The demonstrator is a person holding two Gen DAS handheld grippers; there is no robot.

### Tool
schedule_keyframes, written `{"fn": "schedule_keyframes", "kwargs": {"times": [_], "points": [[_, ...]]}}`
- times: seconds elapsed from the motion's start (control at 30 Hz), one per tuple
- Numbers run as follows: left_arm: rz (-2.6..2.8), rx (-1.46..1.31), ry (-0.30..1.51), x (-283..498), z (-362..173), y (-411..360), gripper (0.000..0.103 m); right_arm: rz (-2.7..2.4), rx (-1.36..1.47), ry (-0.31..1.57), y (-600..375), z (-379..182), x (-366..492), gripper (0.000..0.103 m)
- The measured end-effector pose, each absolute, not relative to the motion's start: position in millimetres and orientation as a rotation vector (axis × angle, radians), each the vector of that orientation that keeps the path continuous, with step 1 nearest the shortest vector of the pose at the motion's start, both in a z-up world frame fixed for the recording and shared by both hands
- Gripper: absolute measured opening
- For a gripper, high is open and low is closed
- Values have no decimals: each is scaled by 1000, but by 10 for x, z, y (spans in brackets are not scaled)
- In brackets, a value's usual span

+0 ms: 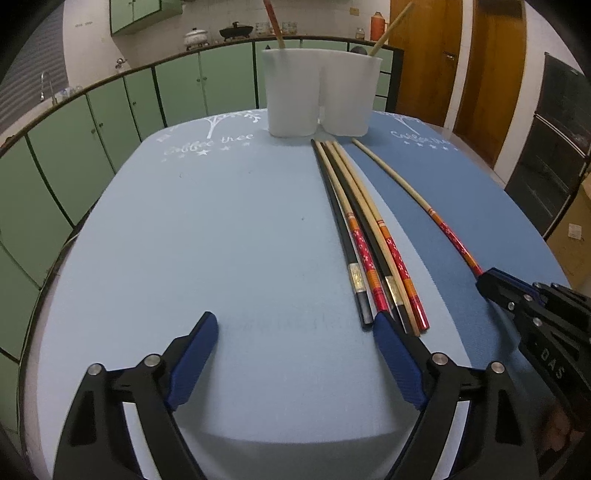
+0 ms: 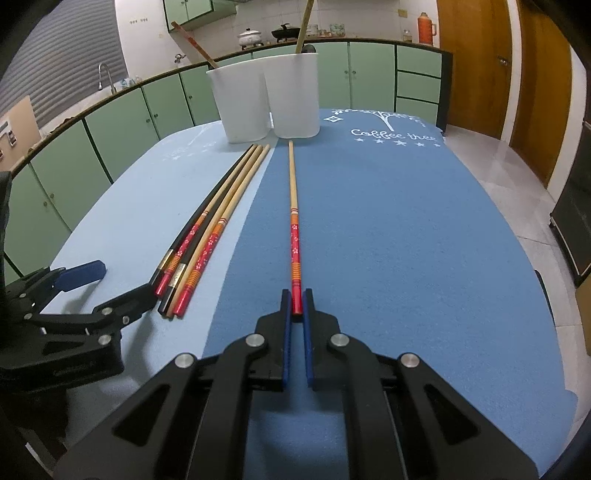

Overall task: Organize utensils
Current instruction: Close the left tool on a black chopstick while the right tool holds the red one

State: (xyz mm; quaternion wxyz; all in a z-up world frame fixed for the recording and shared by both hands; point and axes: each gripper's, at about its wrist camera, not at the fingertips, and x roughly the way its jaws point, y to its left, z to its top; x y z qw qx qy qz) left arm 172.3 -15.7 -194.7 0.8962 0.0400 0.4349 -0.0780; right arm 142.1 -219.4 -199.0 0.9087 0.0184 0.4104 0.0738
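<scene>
On the dark mat, the single chopstick (image 2: 293, 206) points toward the holder (image 2: 264, 99)

Upper ends of the two chopsticks (image 1: 275, 27) in the white holder (image 1: 317, 92), cut off by the frame's top.

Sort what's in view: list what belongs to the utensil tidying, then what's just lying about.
For the job:
single red-handled chopstick, its end between the right gripper fingers
bundle of four chopsticks by the open left gripper
white holder, one chopstick in each cup

Just about:
placemats
pots and orange thermos on the far counter
</scene>
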Motion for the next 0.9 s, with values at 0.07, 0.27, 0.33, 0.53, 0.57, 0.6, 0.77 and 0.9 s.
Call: {"fn": "schedule_keyframes", "kwargs": {"times": [0.07,0.27,0.33,0.53,0.57,0.6,0.77,0.9], "points": [[-147,81,900,1716,-1941,-134,82,152,40,846,-2203,-1990,1423,5],[-84,38,896,1704,-1926,69,80,154,41,841,-2199,-1992,1427,6],[-89,30,890,1703,-1926,63,80,159,52,841,-2213,-1993,1434,6],[-121,33,871,1738,-1928,-23,58,163,49,837,-2208,-1995,1444,6],[-128,34,868,1735,-1930,-47,54,164,51,837,-2209,-1996,1449,6],[-130,33,866,1729,-1927,-55,50,165,55,837,-2213,-1999,1457,6],[-143,34,845,1698,-1923,-120,30,174,65,838,-2223,-2005,1481,6],[-167,62,828,1663,-1921,-200,7,184,65,843,-2233,-2001,1488,5]]}}
